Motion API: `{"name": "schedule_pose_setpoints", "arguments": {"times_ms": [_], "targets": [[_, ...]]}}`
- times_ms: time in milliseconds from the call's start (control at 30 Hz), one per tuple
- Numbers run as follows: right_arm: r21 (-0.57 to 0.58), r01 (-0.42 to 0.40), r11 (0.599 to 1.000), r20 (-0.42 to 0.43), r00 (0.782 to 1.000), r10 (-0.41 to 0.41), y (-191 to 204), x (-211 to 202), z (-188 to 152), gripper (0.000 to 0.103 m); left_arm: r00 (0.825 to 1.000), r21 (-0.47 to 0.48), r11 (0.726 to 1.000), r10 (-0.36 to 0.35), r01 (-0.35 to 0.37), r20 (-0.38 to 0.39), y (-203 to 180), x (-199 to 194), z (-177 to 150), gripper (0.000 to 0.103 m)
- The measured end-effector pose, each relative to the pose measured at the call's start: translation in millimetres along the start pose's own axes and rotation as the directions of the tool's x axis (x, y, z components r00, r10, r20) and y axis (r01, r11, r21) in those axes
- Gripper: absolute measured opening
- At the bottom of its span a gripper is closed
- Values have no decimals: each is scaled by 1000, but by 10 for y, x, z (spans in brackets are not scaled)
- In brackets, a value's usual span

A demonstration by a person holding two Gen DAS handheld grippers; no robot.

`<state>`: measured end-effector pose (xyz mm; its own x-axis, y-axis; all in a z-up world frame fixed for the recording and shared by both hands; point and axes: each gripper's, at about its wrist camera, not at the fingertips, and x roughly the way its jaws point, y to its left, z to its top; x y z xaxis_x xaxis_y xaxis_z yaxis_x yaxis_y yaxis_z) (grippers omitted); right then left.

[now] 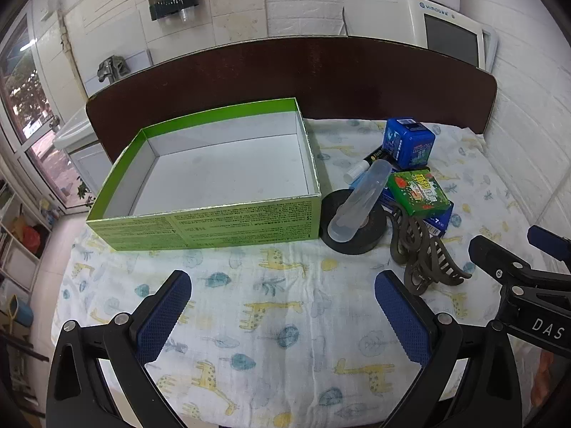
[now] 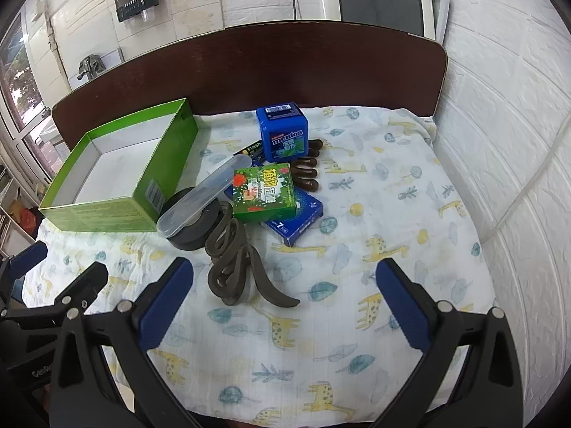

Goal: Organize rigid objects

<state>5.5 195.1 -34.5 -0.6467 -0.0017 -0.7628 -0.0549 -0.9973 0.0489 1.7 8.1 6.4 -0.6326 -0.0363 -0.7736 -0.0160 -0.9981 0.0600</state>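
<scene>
An empty green cardboard box [image 1: 200, 221] [image 2: 117, 210] stands open on the left of the giraffe-print cloth. To its right lies a pile: a black tape roll [image 1: 357, 242] [image 2: 192, 237] with a clear plastic tube [image 1: 360, 199] [image 2: 203, 192] across it, a grey-brown hair claw [image 1: 424, 253] [image 2: 235, 264], a small green box [image 1: 417, 189] [image 2: 264, 192] on a flat blue box [image 2: 299, 217], a blue Mentos cube [image 1: 408, 141] [image 2: 283, 132], a black marker [image 1: 371, 158] and a dark brown clip [image 2: 307, 171]. My left gripper [image 1: 282, 306] is open and empty before the green box. My right gripper [image 2: 285, 299] is open and empty just short of the hair claw.
A dark wooden headboard [image 1: 321, 75] [image 2: 285, 64] closes the far edge. A white brick wall [image 2: 499, 142] runs along the right. A white appliance [image 1: 428, 21] stands behind the headboard. The right gripper's body [image 1: 517, 285] shows at the right of the left wrist view.
</scene>
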Motion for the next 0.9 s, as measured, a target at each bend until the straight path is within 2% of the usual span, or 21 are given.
{"name": "schedule_pose_setpoints", "arguments": {"times_ms": [900], "targets": [[16, -13, 1000, -4, 1000, 13, -85, 17, -31, 102, 999, -3, 1000, -18, 18, -42, -72, 83, -31, 103]]}}
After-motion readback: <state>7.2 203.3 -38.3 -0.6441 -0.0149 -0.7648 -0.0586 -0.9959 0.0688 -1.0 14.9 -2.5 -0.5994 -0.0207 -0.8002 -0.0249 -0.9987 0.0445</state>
